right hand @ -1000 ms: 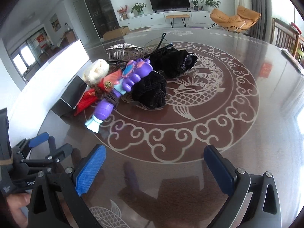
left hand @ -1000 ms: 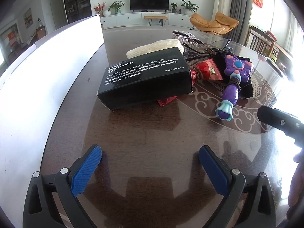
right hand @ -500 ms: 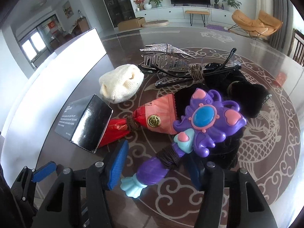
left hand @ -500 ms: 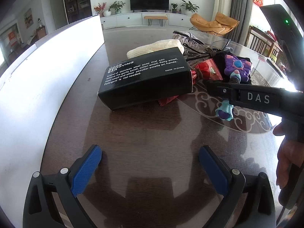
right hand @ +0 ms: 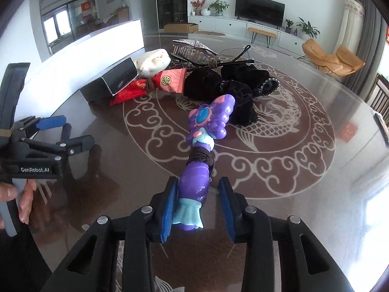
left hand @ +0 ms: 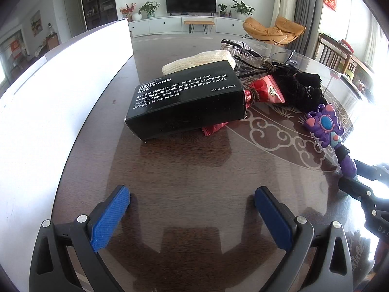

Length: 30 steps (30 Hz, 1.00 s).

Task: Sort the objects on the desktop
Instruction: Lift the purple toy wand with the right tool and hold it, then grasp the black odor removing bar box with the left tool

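A purple toy wand (right hand: 209,119) with a blue gem and a light blue base sticks up from my right gripper (right hand: 198,187), whose jaws are closing on its handle. Its head is raised clear of the pile. In the left wrist view the wand (left hand: 325,126) and the right gripper (left hand: 357,185) are at the right edge. My left gripper (left hand: 192,191) stands open over bare table, nothing between its blue pads. The pile holds a black box (left hand: 184,102), a red pouch (left hand: 265,90), a cream cloth (left hand: 199,59) and black fabric (right hand: 218,85).
The dark round table (right hand: 279,170) has a glass top with a pale fish pattern. A white board (left hand: 48,85) runs along its left side. A clear hair comb (right hand: 192,51) and thin black sticks lie behind the pile. A hand (right hand: 22,194) holds the left gripper (right hand: 73,131).
My right gripper reached into the pile, narrowed its jaws around the wand's handle and drew the wand back toward the near right. The left gripper stayed still and open.
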Each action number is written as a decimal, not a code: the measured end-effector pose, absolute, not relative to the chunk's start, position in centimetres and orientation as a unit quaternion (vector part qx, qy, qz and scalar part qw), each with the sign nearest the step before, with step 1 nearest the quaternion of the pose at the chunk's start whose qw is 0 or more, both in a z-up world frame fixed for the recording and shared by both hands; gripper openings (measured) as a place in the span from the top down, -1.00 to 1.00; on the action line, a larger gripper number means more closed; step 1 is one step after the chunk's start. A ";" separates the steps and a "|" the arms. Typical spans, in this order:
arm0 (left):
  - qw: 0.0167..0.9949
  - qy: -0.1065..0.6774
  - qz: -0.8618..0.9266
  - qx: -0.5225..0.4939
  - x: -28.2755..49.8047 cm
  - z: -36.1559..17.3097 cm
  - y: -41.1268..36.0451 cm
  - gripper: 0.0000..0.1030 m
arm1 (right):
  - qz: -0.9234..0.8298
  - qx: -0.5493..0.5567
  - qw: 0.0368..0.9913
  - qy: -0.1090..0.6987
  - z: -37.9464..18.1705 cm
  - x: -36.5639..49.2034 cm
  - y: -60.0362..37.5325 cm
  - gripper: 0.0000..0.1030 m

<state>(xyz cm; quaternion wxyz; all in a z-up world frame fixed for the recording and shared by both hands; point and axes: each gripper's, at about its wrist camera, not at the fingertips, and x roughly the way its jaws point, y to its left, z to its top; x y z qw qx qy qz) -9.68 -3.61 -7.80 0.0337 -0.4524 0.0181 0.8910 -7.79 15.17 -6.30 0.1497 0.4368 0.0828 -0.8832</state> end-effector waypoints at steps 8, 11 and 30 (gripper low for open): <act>0.020 -0.022 0.887 -0.461 -9.8 -7.1 -4.5 -1.00 | -0.883 0.441 0.141 0.077 -7.0 -7.4 16.1 -0.71; 0.004 -0.071 0.900 -0.430 -11.3 -4.0 -5.4 -1.00 | -0.882 0.444 0.140 0.075 -7.1 -7.2 16.3 -0.84; -0.071 0.022 0.892 -0.447 -14.1 -4.4 -5.1 -1.00 | -0.880 0.446 0.146 0.071 -7.2 -7.5 16.3 -0.89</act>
